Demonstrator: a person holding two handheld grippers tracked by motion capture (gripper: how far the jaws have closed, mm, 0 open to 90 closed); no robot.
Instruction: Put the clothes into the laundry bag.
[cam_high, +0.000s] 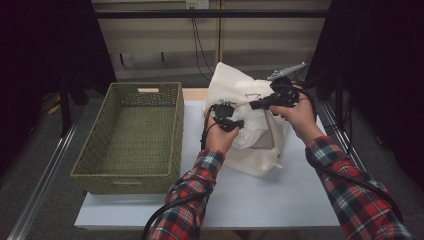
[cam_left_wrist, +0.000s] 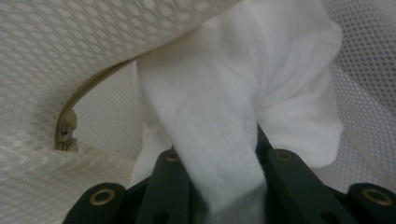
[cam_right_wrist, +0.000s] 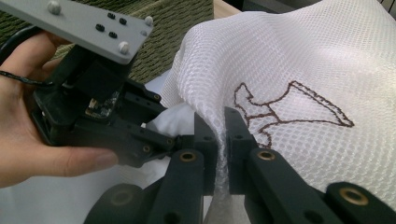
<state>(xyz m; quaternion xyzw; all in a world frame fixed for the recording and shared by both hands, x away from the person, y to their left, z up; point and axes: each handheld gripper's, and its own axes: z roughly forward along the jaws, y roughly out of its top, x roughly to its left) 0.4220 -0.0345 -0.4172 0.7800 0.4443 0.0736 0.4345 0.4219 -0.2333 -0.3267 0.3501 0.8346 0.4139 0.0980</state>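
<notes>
1. Here, one white mesh bag (cam_high: 250, 115) stands on the white table (cam_high: 280, 200), right of centre in the high view, with one green woven basket (cam_high: 130, 135) at its left.
2. The basket looks empty, though its near inside wall is hidden.
3. One white cloth (cam_left_wrist: 224, 102) sits in the bag's opening, centre of the left gripper view, beside a tan zipper (cam_left_wrist: 65, 133).
4. There are two tools. The left tool (cam_high: 227, 117) is clamped on the white cloth, which bunches between its jaws.
5. The right tool (cam_right_wrist: 223, 140) is pinched shut on a fold of the mesh bag, beside a brown stitched design (cam_right_wrist: 289, 109).
</notes>
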